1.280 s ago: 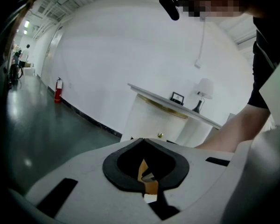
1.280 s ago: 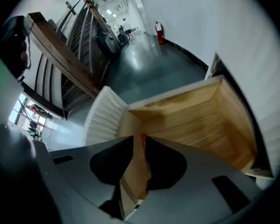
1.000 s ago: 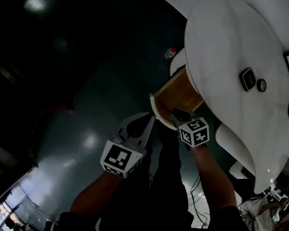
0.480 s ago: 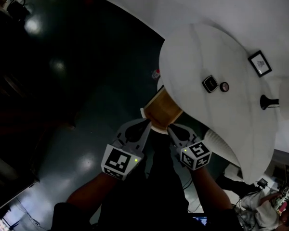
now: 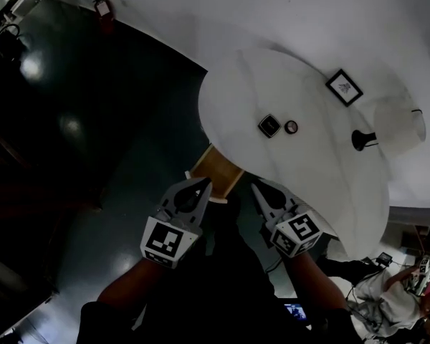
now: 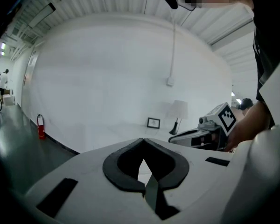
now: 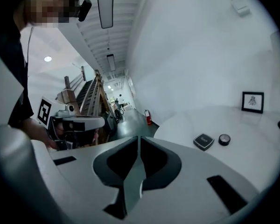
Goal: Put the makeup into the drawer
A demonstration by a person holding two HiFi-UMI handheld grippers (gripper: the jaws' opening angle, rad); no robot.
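A dark square compact (image 5: 269, 125) and a small round pot (image 5: 291, 127) lie side by side on the white round table (image 5: 322, 185). Under the table's near edge an open drawer (image 5: 216, 168) shows its wooden inside. My left gripper (image 5: 203, 183) hangs shut and empty just left of the drawer. My right gripper (image 5: 257, 187) is just right of it; its jaws have just been closing and meet with nothing between them. In the right gripper view the compact (image 7: 204, 141) and the pot (image 7: 224, 139) lie ahead to the right of the jaws (image 7: 139, 138).
A small framed picture (image 5: 344, 87) and a table lamp (image 5: 387, 129) stand at the table's far side by the white wall. A red fire extinguisher (image 6: 40, 126) stands on the dark floor at the wall. The floor (image 5: 93, 135) to the left is glossy.
Both grippers have risen away from the drawer and now sit above its front. The right jaws have closed. More of the tabletop and wall has come into view.
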